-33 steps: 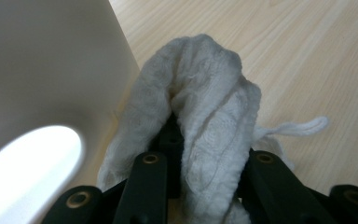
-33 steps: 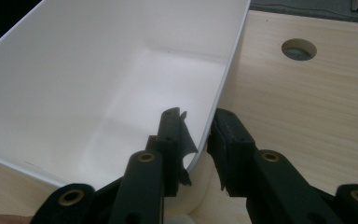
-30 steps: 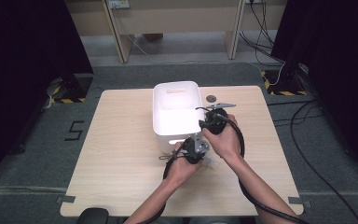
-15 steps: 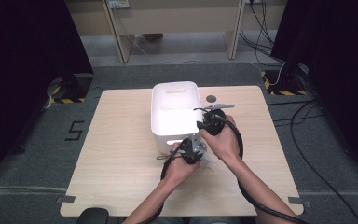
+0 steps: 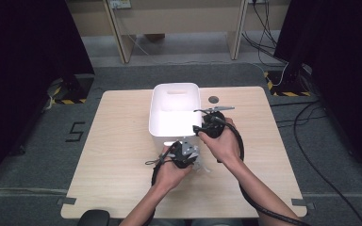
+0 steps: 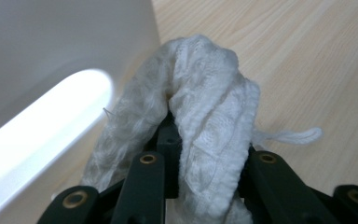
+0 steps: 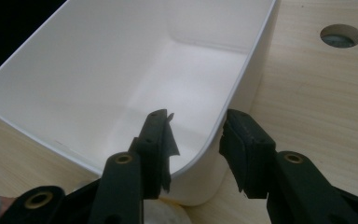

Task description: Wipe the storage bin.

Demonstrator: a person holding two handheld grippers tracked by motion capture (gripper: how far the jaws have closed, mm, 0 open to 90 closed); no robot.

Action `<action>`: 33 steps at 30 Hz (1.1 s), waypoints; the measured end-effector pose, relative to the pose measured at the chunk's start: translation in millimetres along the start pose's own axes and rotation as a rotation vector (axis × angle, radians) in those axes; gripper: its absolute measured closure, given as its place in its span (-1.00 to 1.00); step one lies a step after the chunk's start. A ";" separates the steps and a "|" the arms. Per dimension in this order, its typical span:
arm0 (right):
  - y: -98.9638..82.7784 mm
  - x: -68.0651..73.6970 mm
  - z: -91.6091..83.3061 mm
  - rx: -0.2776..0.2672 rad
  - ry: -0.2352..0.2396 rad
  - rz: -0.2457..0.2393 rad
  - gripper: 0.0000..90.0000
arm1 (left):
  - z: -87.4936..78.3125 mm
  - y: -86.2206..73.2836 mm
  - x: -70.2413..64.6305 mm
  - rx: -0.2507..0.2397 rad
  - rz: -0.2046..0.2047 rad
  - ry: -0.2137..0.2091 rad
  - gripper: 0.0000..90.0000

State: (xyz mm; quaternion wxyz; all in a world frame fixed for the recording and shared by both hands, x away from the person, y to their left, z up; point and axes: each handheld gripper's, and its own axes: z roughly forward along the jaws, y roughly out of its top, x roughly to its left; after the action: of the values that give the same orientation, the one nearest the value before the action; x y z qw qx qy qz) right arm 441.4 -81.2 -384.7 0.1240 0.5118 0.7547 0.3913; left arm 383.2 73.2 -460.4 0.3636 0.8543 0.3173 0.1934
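A white knitted cloth (image 6: 205,84) hangs folded over my left gripper (image 6: 205,144), which is shut on it. In the high view that gripper (image 5: 184,153) is just in front of the white bin's near wall, and bits of the cloth (image 5: 199,165) dangle below it. The white plastic bin (image 5: 175,85) stands in the middle of the table. My right gripper (image 7: 198,116) is at the bin's (image 7: 98,70) near right corner. Its jaws have just been opening and now straddle the bin's wall without pressing on it.
The light wooden table (image 5: 118,165) has a round cable hole (image 5: 213,99) just right of the bin, seen also as the hole (image 7: 340,35) in the right gripper view. Dark floor and cables surround the table.
My left gripper has shifted a little to the left along the bin's near wall, the cloth still in it. The right hand has kept its place at the bin's corner.
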 end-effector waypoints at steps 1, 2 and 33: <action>0.4 0.2 -1.5 -0.005 0.006 -0.005 0.26 | 0.0 0.0 0.0 0.000 0.000 0.000 0.62; 1.0 0.6 -3.8 -0.009 0.008 -0.012 0.23 | -8.5 -3.7 3.3 -0.007 -0.006 -0.001 0.61; -51.2 -64.6 -28.4 -0.029 -0.047 0.015 0.19 | -83.1 -123.0 132.5 -0.009 -0.266 0.313 0.60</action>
State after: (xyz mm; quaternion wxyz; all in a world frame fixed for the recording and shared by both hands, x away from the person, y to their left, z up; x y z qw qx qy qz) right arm 418.9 -159.2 -416.4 0.1462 0.5247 0.7419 0.3910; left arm 383.1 270.9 -483.8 0.3360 0.7629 0.4788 0.2754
